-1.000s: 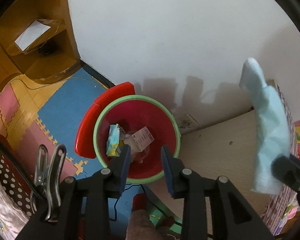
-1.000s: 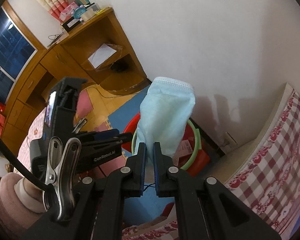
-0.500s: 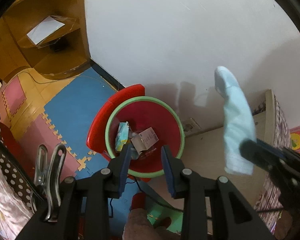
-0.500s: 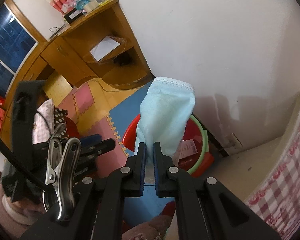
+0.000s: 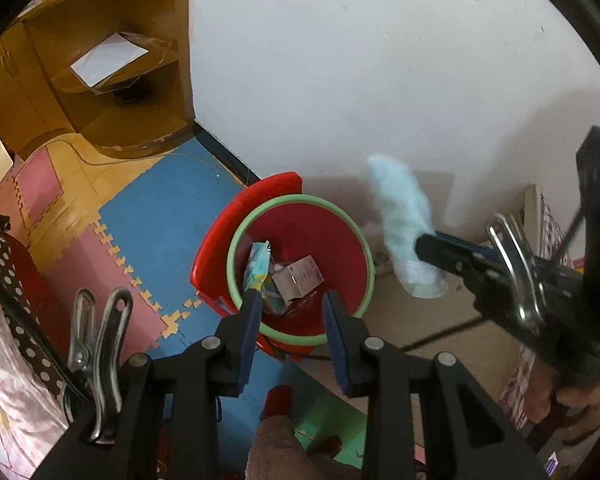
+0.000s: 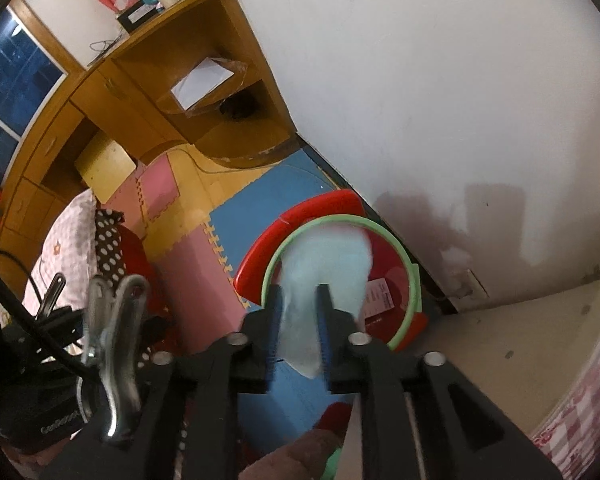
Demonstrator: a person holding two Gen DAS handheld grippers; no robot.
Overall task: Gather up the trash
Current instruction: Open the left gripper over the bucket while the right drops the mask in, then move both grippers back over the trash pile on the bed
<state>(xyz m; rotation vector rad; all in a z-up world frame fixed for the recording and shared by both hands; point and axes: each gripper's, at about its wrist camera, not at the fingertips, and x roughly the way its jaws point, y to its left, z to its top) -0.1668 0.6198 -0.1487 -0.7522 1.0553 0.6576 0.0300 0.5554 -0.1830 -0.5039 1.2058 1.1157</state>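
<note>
A red trash bin with a green rim [image 5: 300,200] [image 6: 412,272] stands on the floor by the white wall. It holds a white paper tag [image 5: 300,280] and a blue-yellow packet [image 5: 258,268]. A light blue face mask [image 6: 324,260] [image 5: 404,232] hangs blurred between the fingers of my right gripper [image 6: 300,300] [image 5: 424,246], just above the bin. The jaws are opening and the pads stand apart from the mask. My left gripper [image 5: 290,312] is open and empty, hovering above the bin's near rim.
A wooden desk with shelves [image 6: 204,92] fills the far left corner. Coloured foam mats [image 5: 168,216] cover the floor. A pale bed board [image 6: 520,340] and a checked sheet [image 6: 580,420] lie to the right. A polka-dot bag [image 5: 4,248] sits at the left.
The right gripper has come down over the bin and its jaws have parted. The mask, held upright before, now droops blurred between them. The left gripper has drawn back from the bin.
</note>
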